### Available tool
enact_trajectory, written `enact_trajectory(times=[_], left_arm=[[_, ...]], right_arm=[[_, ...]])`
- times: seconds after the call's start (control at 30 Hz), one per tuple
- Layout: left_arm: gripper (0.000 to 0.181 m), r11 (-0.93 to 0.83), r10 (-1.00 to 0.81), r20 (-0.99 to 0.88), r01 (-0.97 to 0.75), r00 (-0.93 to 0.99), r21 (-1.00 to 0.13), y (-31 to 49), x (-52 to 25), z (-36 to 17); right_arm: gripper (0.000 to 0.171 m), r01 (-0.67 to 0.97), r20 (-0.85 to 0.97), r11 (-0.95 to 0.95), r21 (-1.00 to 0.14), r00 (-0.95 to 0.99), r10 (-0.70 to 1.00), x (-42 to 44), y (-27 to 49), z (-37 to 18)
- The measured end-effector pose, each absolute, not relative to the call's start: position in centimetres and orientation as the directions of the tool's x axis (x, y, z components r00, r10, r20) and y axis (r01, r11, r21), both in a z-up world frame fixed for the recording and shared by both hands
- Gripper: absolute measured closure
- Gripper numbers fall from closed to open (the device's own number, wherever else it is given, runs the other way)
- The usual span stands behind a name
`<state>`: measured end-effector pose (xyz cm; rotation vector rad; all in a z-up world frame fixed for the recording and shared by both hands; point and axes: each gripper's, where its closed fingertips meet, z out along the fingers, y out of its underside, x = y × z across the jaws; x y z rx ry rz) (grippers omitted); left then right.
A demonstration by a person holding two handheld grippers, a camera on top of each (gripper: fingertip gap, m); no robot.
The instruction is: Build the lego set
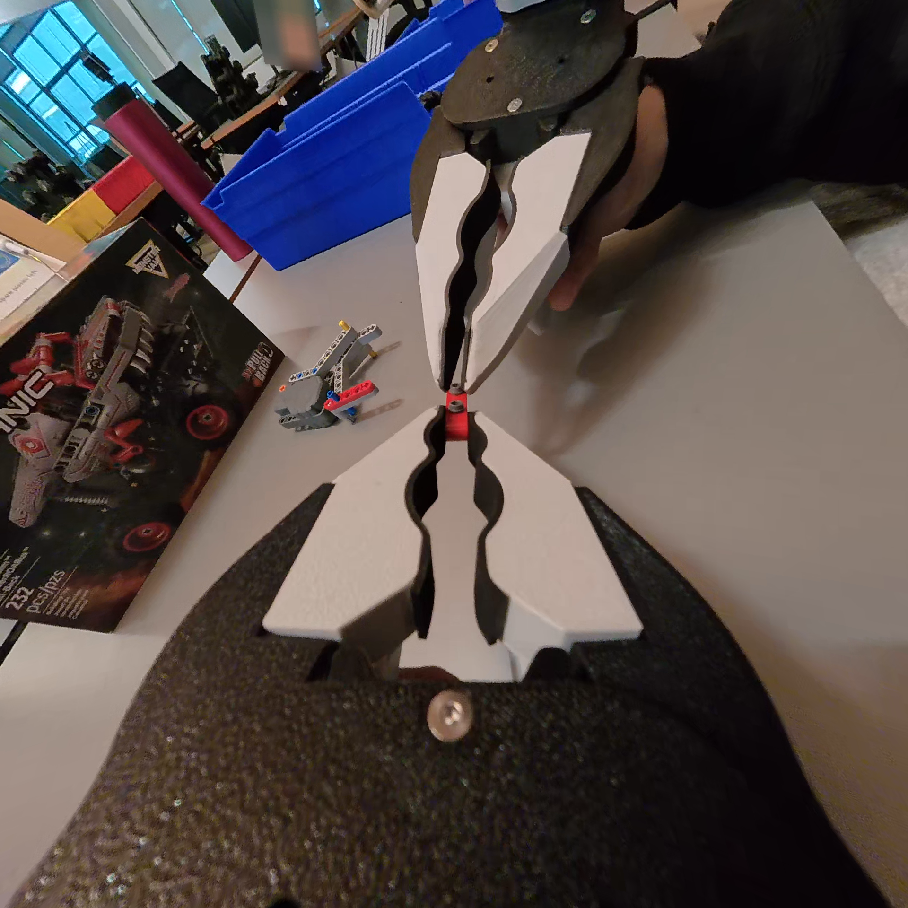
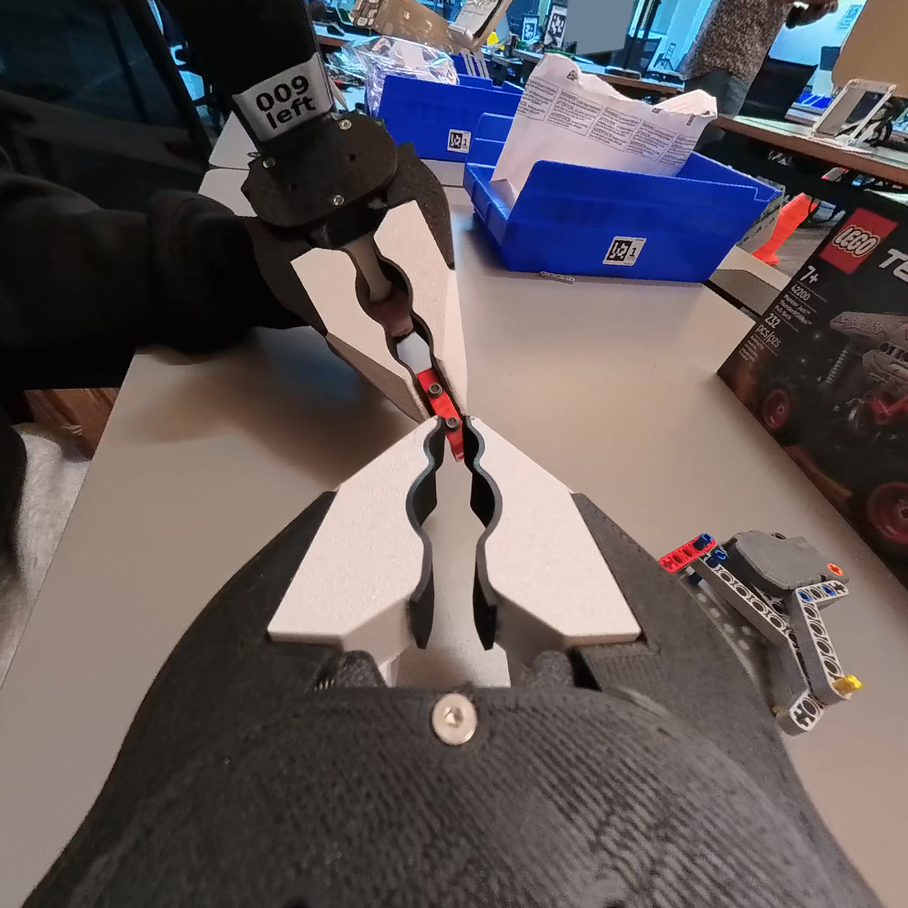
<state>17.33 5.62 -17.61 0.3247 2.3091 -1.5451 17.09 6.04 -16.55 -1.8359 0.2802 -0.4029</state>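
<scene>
Left gripper [image 1: 456, 417] and right gripper [image 2: 454, 435] both clamp one small red beam [image 2: 444, 415] in mid-air (apparently steadying it while its dark pins are seated).

— Colours on the table? A red beam [image 1: 456, 423], grey pins, between white-and-black fingers [image 1: 373, 530].
— Beyond: blue bins [image 2: 614, 231], a dark box [image 1: 98, 417] with red wheels, a grey, red-tipped assembly [image 2: 766, 604].
</scene>
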Motion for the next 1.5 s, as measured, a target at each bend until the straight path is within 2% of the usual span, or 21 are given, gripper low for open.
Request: enact_trajectory(times=[0.47,0.7,0.83,1.07,1.3,1.5], left_arm=[[0.176,0.405,-0.031,-0.442,0.393,-0.897,-0.826,5.6,17.8,-17.6],[0.177,0.489,-0.023,-0.525,0.449,-0.851,-0.748,5.7,18.3,-18.6],[0.176,0.458,-0.059,-0.517,0.437,-0.854,-0.774,5.5,18.3,-17.9],[0.176,0.461,-0.071,-0.541,0.453,-0.838,-0.763,5.5,18.4,-17.6],[0.176,0.496,-0.071,-0.587,0.482,-0.806,-0.722,5.6,18.7,-17.9],[0.176,0.54,-0.072,-0.685,0.549,-0.725,-0.638,5.5,19.0,-17.7]], right_arm=[[0.167,0.012,0.15,-0.302,-0.953,0.886,-0.438,17.5,6.1,-16.6],[0.166,-0.009,0.184,-0.388,-0.922,0.869,-0.459,18.0,6.1,-17.9],[0.167,-0.024,0.138,-0.322,-0.946,0.872,-0.47,18.0,5.8,-17.0],[0.167,-0.015,0.147,-0.318,-0.948,0.865,-0.48,18.1,5.8,-16.9],[0.168,0.028,0.226,-0.375,-0.926,0.839,-0.495,18.3,5.7,-17.3],[0.168,0.003,0.197,-0.355,-0.935,0.836,-0.512,18.5,5.5,-17.1]])
